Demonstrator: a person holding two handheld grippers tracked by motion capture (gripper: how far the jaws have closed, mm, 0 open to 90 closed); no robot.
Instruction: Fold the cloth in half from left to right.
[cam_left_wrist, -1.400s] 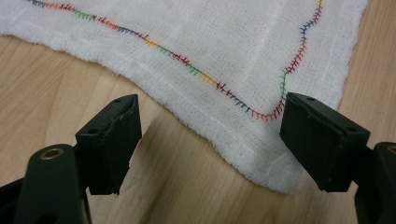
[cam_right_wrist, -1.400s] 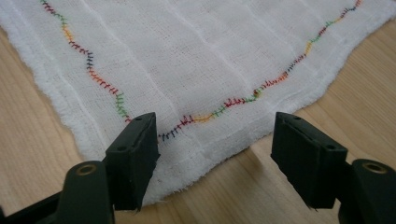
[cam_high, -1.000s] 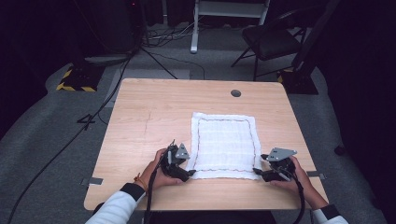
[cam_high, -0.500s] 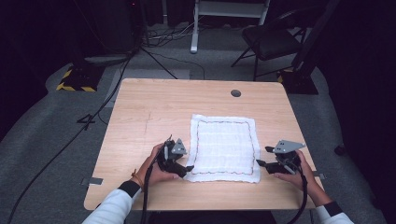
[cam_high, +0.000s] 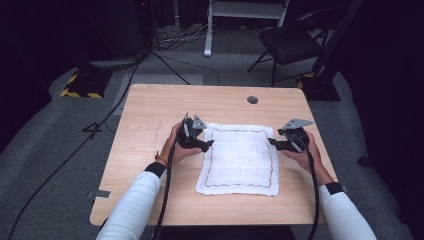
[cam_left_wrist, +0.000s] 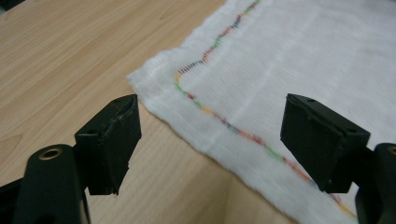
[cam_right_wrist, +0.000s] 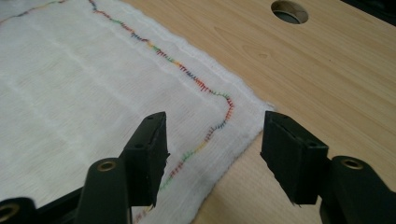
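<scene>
Lying flat, the white cloth (cam_high: 239, 160) shows multicoloured border stitching; both grippers' jaws stand apart, empty.

cloth (cam_left_wrist: 299, 70): runs off top and right edges in left gripper view
bench hole (cam_right_wrist: 289, 10): clipped by top edge in right gripper view
chair (cam_high: 295, 42): mostly lost in dark

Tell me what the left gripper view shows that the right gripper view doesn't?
The left gripper view alone has the left gripper, jaws open, pointing at one far corner of the cloth. The right gripper view alone has the right gripper, jaws open over the other far corner, having just been closing with nothing gripped, and a round hole in the table. Both share the white cloth with its coloured stitching, lying flat on the wood.
</scene>
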